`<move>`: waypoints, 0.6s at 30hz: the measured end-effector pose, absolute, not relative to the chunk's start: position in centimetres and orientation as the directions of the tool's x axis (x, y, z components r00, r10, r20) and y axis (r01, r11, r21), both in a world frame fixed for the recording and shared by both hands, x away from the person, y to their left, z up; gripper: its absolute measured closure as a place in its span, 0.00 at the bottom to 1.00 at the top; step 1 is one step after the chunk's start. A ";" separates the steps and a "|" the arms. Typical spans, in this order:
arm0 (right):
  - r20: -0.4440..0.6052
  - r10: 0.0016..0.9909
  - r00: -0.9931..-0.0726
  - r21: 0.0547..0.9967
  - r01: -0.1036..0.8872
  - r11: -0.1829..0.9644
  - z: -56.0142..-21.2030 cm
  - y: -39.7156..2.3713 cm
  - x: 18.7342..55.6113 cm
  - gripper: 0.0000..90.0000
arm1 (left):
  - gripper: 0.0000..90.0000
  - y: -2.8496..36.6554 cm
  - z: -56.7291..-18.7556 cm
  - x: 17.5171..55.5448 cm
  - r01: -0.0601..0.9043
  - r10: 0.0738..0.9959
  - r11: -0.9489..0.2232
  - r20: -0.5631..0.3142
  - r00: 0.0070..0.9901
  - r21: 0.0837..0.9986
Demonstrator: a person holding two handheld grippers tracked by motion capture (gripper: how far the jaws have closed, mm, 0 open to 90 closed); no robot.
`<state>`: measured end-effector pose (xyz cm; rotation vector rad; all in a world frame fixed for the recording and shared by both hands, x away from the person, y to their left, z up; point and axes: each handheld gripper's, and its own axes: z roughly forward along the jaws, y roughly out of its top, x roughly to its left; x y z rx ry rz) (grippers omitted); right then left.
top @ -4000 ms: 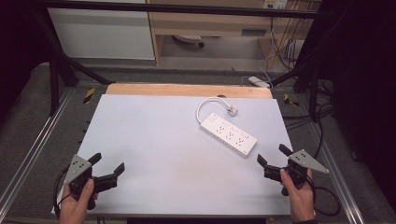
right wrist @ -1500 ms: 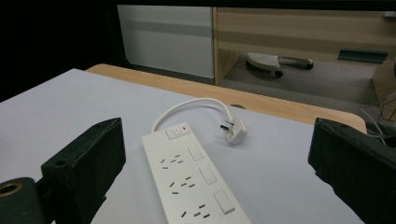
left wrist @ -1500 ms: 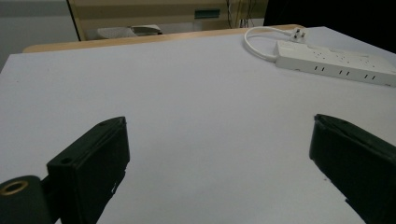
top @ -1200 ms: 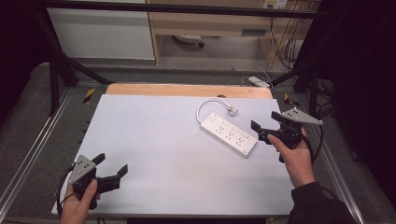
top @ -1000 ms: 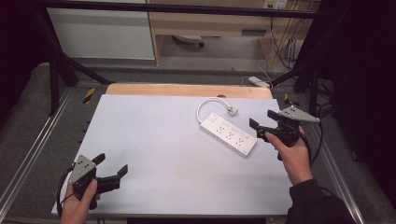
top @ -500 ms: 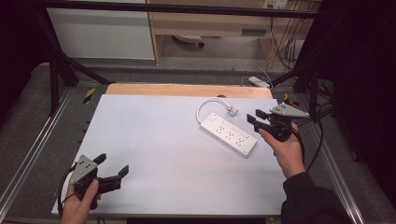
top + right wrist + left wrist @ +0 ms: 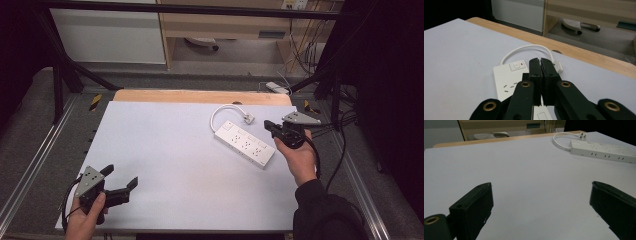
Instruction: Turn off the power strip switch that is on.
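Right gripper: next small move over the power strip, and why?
Probably ease the right gripper forward and down toward the switch on the power strip. Its jaws have just closed with nothing between them, and the tips hang just right of the switch; whether they touch the strip is unclear.

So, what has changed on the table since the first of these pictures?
The right tool moved from the near right edge up to the power strip, and its jaws have just been closing, with nothing between them. The left tool stayed open at the near left corner; the strip and its cable lie as before.
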<state>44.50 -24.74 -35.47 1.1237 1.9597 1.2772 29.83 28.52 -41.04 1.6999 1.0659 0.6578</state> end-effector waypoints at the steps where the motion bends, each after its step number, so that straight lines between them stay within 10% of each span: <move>1: 0.000 0.861 -0.508 0.912 0.354 0.208 -35.7 -24.7 44.6 1.00 | 0.06 28.5 -41.0 29.8 0.348 0.883 -0.129 -0.053 0.467 0.929; 18: 0.031 0.878 -0.477 0.879 0.432 0.204 -38.3 -25.3 46.0 1.00 | 0.06 28.5 -41.1 29.9 0.348 0.879 -0.132 -0.052 0.473 0.928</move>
